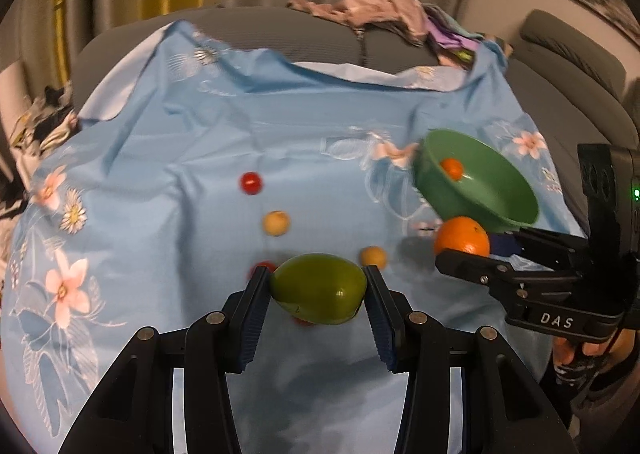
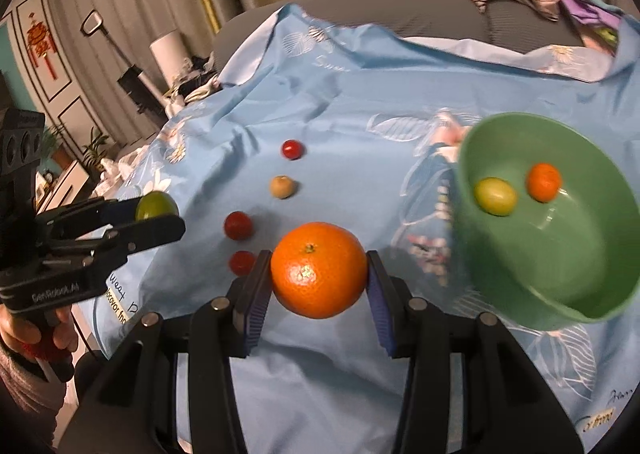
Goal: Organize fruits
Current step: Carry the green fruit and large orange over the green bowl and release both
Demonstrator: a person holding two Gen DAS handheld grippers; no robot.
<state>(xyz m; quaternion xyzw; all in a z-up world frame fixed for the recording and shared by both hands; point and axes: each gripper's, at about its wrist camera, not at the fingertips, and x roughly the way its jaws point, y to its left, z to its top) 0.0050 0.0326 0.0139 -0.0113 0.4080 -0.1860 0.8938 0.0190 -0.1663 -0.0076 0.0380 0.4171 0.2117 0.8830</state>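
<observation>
Above the near edge of the blue floral cloth (image 1: 200, 133), both claws are carrying fruit. The left gripper (image 1: 318, 296) is pinching a green fruit (image 1: 319, 288) across its long axis, pads pressing on its two ends; the right gripper (image 2: 319, 278) is pinching a large orange (image 2: 319, 270) at its widest girth. Toward the right edge of the cloth the green bowl (image 2: 600, 294) is sitting, tilted or blurred. Small fruits are lying loose mid-cloth: red ones (image 2: 292, 149), tan ones (image 1: 276, 223).

The orange is looking firm and fairly heavy, its dimpled skin giving good purchase; holding it at the equator seems right. The green fruit appears smooth and glossy, so probably slippery; gripping it by its tapered ends risks it squirting out, and a hold across the belly would likely be surer. The little red ones are probably soft and easily crushed.

The right wrist view is showing the bowl's inside, holding a small yellow-green fruit (image 2: 494, 196) and a small orange fruit (image 2: 543, 182); the left view is showing only the orange one. The left view alone is showing a second tan fruit (image 1: 373, 257).
</observation>
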